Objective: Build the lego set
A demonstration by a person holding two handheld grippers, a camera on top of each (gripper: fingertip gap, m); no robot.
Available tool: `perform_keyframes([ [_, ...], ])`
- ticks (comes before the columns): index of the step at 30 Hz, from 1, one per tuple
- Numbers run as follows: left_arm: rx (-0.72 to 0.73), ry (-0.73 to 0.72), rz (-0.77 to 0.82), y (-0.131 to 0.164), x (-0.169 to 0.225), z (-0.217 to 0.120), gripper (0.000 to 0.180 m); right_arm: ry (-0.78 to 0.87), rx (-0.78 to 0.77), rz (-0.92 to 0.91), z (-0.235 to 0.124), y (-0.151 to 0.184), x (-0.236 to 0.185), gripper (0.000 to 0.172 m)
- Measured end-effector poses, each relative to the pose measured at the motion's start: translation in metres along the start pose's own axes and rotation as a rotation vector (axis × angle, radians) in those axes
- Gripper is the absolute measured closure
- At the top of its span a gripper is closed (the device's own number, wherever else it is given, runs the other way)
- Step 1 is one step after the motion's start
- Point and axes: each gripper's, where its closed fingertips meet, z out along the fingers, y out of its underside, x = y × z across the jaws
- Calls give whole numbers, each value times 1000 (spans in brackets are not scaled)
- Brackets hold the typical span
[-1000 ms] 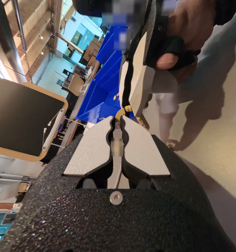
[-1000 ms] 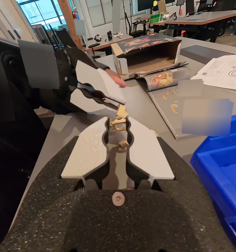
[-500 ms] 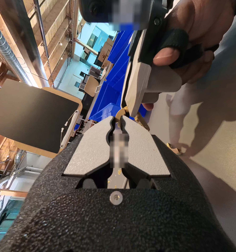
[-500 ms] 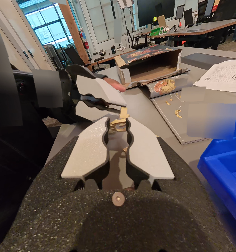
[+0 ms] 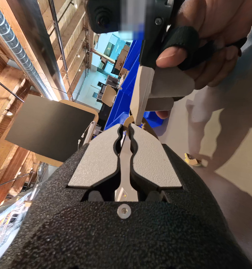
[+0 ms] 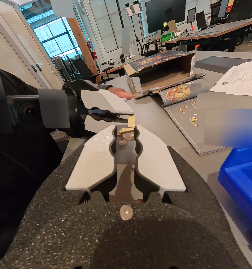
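Tan plastic at both tips. The right gripper point(image 6: 125, 131) pinches a tan curved brick assembly point(image 6: 126, 134), a C-shaped arc, with both pads against its ends. The left gripper point(image 6: 129, 119) is closed down on a small tan brick point(image 6: 131, 121), which stands just above the arc and appears to touch its top edge. Over the last second the jaws of both have kept their set; the change is in pose only. The right gripper's view has risen and swung, and the small brick now sits closer over the arc than it did. My reading: the two parts are being held together, neither let go.

In the left wrist view the same contact shows edge-on at the left gripper's tips point(image 5: 126, 128), with the hand point(image 5: 210, 43) on the right gripper's handle above.

Surface: grey worktop point(image 6: 159, 123). An open instruction booklet point(image 6: 188, 116) lies toward its right side, a torn cardboard box point(image 6: 160, 72) behind that, printed sheets point(image 6: 242, 77) at the far right edge, a blue bin point(image 6: 242, 182) at the near right edge. One loose tan piece point(image 5: 191, 160) lies on the worktop. Room: open office, desks, monitors, windows.
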Motion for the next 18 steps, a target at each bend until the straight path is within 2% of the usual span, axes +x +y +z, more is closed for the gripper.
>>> perform_keyframes([
  [18,77,-145,47,-10,-13,-4,174,-53,127,136,-1,-15,-8,153],
])
